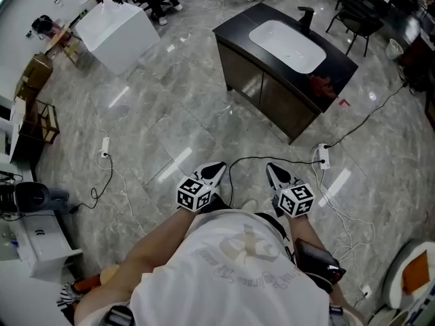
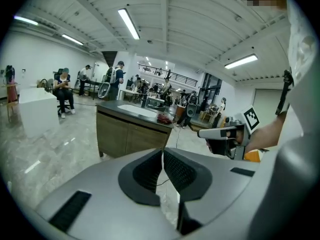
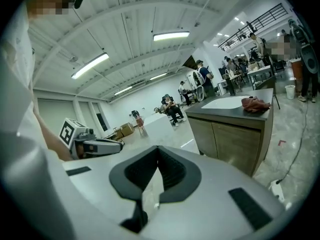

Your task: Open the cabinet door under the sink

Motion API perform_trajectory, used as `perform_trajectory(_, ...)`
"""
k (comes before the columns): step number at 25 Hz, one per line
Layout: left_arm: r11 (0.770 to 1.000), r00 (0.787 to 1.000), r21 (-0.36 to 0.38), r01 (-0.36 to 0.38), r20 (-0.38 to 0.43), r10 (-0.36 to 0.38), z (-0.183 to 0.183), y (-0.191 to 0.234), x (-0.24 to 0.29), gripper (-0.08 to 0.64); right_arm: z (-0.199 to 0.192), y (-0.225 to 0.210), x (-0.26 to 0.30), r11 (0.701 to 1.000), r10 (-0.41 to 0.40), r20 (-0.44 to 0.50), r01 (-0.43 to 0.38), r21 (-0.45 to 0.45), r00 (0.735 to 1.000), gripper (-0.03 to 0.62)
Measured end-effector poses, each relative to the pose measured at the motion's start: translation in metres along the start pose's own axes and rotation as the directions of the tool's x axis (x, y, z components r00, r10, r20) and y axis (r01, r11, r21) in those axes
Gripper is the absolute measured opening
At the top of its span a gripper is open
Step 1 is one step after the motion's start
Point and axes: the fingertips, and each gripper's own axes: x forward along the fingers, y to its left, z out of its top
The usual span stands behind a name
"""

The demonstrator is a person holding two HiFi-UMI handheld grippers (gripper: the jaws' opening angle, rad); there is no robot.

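**Head view:** Two tools are held low in front of the person, side by side and apart. These are the left tool [image 1: 218,168] and the right tool [image 1: 273,170], and each carries one marker cube. Both are well apart from the one cabinet [image 1: 262,90], which stands further off on the marble floor [image 1: 170,121]. The cabinet has two doors, one [image 1: 242,73] beside the other [image 1: 285,107], and both are closed. Its dark surface [image 1: 340,63] holds one white basin [image 1: 287,45] with nothing visible inside. One black faucet [image 1: 306,17] stands behind the basin, and one red cloth [image 1: 325,85] lies beside it. Two power strips lie on the floor, one at the left [image 1: 105,147] and one at the right [image 1: 324,156]. One white box [image 1: 117,34] stands off to the left.

**Left gripper view:** The left tool's jaws meet at their tips and hold nothing. The cabinet stands ahead and to the left, its two doors shut. The right tool shows at the right.

**Right gripper view:** The right tool's jaws are pressed together and empty. The cabinet is ahead and to the right with both doors closed, and the cloth lies on top of it.
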Motion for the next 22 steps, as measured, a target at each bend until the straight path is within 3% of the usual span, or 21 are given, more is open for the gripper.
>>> perform_trajectory(5, 1.0, 1.0, -0.027, 0.004, -0.014, -0.005, -0.009, 0.015, -0.005, 0.021, -0.001, 0.004, 0.013, 1.0, -0.025, -0.023, 0.025, 0.005, 0.999, 0.012)
perform_trajectory(10, 0.999, 0.999, -0.006, 0.037, -0.013, -0.037, 0.003, 0.04, 0.002, 0.021, 0.01, 0.003, 0.036, 0.998, -0.061, -0.022, 0.062, 0.008, 0.998, 0.014)
perform_trajectory(22, 0.997, 0.997, -0.005, 0.076, 0.002, -0.076, 0.034, 0.16, 0.001, 0.021, 0.026, 0.006, 0.122, 0.982, -0.19, -0.052, 0.19, 0.008, 0.98, 0.012)
